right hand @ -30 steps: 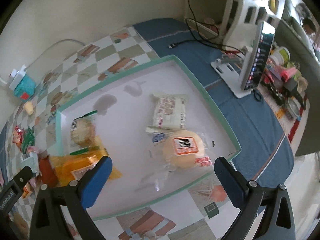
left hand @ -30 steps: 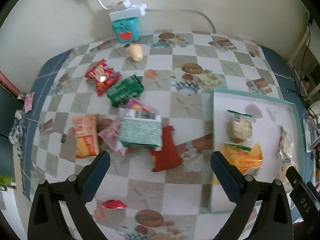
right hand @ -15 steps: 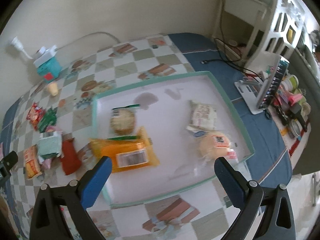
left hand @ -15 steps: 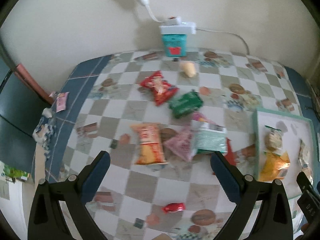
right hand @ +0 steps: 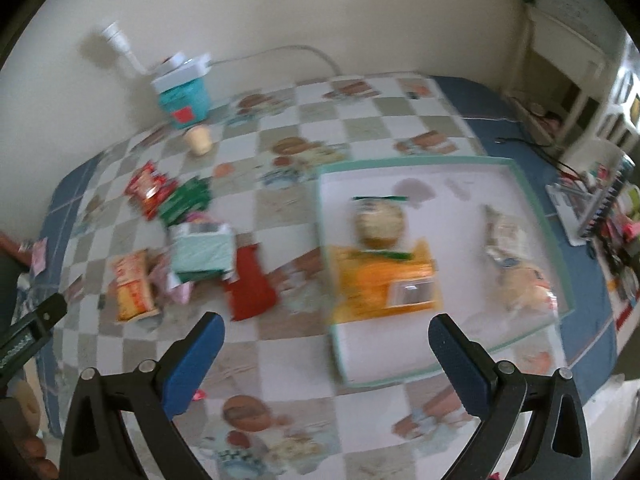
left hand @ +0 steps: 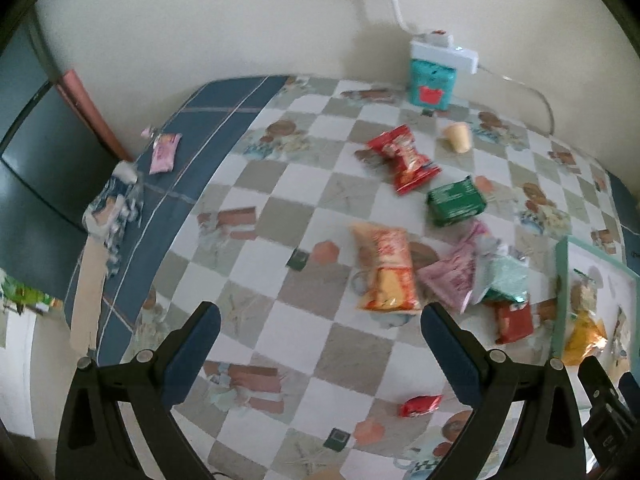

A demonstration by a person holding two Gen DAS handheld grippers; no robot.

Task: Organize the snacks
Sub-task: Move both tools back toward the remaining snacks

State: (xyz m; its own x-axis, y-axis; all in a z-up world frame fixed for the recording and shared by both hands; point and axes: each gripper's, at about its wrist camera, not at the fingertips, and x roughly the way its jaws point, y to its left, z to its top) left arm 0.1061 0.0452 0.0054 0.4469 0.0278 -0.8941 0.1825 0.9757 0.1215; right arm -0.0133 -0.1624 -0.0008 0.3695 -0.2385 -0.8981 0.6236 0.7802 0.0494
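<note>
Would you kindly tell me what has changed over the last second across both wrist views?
Both grippers pulled back from the table: the left gripper swung left off the tray, and the right gripper backed away from it. Nothing was grasped or released; both remain open, and the snacks appear unmoved.

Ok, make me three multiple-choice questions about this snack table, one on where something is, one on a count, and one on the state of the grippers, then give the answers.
1. Where is the green packet?
A. in the tray
B. on the checked tablecloth, beside the red packet
C. held in a gripper

2. How many snacks lie in the white tray?
A. one
B. four
C. seven

3. How are the left gripper and right gripper?
A. both open and empty
B. both shut on packets
C. only the left one holds something

Answers:
1 B, it lies on the cloth next to the red packet.
2 B, four show in the right wrist view.
3 A, the jaws are wide apart with nothing between them.
</note>
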